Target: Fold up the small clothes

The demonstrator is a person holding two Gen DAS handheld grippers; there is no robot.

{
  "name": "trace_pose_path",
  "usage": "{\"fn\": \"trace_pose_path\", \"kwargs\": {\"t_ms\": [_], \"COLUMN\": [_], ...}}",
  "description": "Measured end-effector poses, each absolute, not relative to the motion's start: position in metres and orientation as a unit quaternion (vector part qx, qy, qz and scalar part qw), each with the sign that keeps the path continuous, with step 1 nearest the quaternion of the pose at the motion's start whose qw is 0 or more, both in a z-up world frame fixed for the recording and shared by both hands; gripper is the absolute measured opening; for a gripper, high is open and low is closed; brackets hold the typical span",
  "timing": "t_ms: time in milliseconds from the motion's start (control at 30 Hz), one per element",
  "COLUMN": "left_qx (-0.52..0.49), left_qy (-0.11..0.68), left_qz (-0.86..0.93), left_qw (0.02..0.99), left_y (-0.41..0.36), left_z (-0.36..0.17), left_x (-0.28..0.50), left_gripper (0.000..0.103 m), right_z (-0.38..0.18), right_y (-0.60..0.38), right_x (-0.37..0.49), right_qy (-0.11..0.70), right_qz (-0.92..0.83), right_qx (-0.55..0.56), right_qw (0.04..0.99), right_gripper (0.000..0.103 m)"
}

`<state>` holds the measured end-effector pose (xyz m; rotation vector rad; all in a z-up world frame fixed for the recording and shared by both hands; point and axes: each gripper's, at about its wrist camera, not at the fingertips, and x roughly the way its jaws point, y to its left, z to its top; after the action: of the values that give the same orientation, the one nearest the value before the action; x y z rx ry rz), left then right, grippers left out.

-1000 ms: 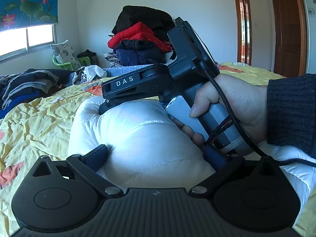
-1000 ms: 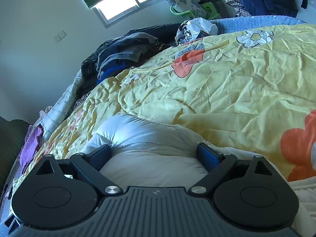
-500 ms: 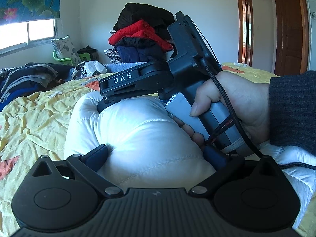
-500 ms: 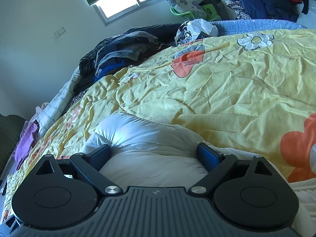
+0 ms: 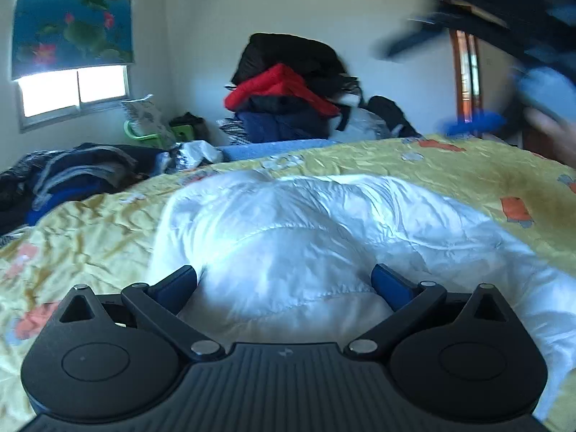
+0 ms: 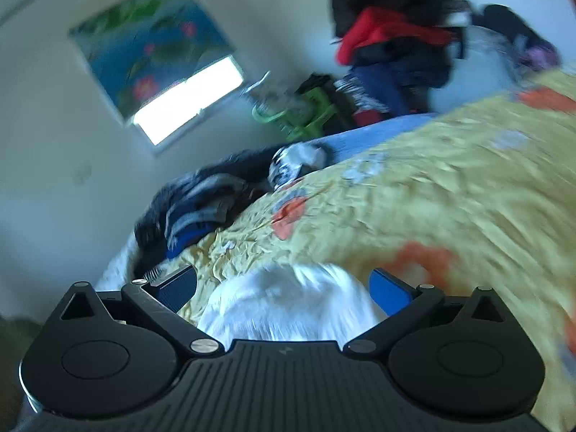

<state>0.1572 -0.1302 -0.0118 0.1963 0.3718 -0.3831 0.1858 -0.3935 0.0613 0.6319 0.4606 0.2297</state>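
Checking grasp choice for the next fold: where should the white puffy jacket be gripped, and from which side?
Probably the jacket's far left corner, approached from the left over the bedspread: its edge there lies exposed and thin, while the middle bulges too thick for the jaws.

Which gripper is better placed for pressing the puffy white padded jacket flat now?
Left gripper: its blue pads straddle the puffy white padded jacket. The right gripper has just opened and is off it.

Jacket (image 5: 324,237) lies on bedspread (image 5: 90,237), before clothes pile (image 5: 288,90).
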Motion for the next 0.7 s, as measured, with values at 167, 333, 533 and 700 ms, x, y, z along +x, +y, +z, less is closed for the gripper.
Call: {"fn": "trace_pose_path", "kwargs": {"t_ms": [167, 333, 533, 700], "left_qx": [0.017, 0.072, 0.085, 0.103], "left_qy": [0.178, 0.212, 0.255, 0.253], "left_qz": [-0.205, -0.212, -0.217, -0.208], "left_qw": [0.962, 0.951, 0.938, 0.939], "left_y": [-0.110, -0.125, -0.130, -0.137], "left_z": [0.013, -0.001, -0.013, -0.019], "left_x": [0.132, 0.127, 0.143, 0.140], "left_gripper": [0.103, 0.103, 0.103, 0.103], "right_z": [0.024, -0.030, -0.044, -0.044], "right_y": [-0.384, -0.364, -0.372, -0.392], "right_x": [0.125, 0.121, 0.124, 0.124], "right_qy": [0.240, 0.293, 0.288, 0.307], "right_qz": [0.126, 0.126, 0.117, 0.100], "right_qx": [0.324, 0.365, 0.391, 0.437], "right_qw": [0.906, 0.875, 0.866, 0.840], "right_gripper": [0.102, 0.098, 0.088, 0.073]}}
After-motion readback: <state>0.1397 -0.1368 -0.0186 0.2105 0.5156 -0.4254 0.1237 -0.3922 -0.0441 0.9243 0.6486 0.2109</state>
